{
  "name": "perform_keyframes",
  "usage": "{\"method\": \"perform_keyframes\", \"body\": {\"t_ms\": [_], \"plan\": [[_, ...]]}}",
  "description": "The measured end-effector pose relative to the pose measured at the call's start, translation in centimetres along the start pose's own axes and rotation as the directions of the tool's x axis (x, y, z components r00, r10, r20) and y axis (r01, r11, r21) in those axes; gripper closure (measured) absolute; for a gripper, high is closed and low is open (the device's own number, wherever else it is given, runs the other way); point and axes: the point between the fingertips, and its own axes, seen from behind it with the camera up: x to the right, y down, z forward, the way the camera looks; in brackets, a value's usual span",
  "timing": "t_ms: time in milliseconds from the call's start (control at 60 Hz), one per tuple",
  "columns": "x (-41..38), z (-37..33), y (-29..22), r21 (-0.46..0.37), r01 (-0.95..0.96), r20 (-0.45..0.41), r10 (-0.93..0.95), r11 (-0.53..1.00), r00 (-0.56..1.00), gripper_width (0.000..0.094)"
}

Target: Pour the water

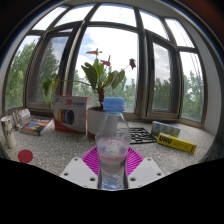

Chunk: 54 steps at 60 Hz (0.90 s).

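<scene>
Since the bottle (pixel 113 140) sits right between the fingers of the hand-held gripper (pixel 112 163), with the pink pads (pixel 92 158) showing on either side of it, I'd say it's clamped on the bottle, though the exact contact is hard to see. The bottle is clear plastic with a blue cap (pixel 114 104), upright, and looks held just above the speckled worktop (pixel 50 150).

Biggest worry: that cap looks like it's still on. Tip it like that and nothing pours.

Second thing, I can't spot an obvious cup to pour into. There's a white pot (pixel 95 120) with a plant (pixel 102 72) just behind the bottle, so maybe that's the target, but that's my guess. If so, the leaves hang right over it and the bottle neck could knock them.

Also, a thin plastic bottle squashes under a hard squeeze, which could push water out early once it's open. Too light a grip and it could slip or twist when tilted.

Stuff nearby could get splashed: an orange box (pixel 70 113) beside the pot, a yellow box (pixel 176 143) off to the other side.
</scene>
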Motion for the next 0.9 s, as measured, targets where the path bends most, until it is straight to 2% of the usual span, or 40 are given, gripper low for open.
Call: {"method": "perform_keyframes", "body": {"t_ms": [117, 217, 367, 467, 567, 683, 800, 900], "plan": [[0.1, -0.5, -0.8, 0.002, 0.041, -0.049, -0.04, 0.999, 0.998, 0.0661], [0.5, -1.5, -3.8, 0.025, 0.107, -0.126, -0.103, 0.994, 0.987, 0.0661], [-0.2, -3.5, -12.5, 0.074, 0.315, -0.292, -0.281, 0.946, 0.914, 0.066], [-3.1, -5.0, -19.9, 0.103, 0.544, -0.414, -0.461, 0.833, 0.785, 0.0661], [-8.4, -6.0, -26.6, 0.083, 0.796, -0.516, -0.657, 0.6, 0.549, 0.0661], [-17.5, -6.6, -31.3, 0.041, 0.98, -0.58, -0.794, 0.194, 0.181, 0.0661], [-27.3, -6.3, -31.2, 0.047, 0.981, -0.573, -0.809, -0.188, -0.128, 0.066], [-33.1, -5.2, -28.3, 0.048, 0.893, -0.549, -0.759, -0.447, -0.351, 0.0658]]}}
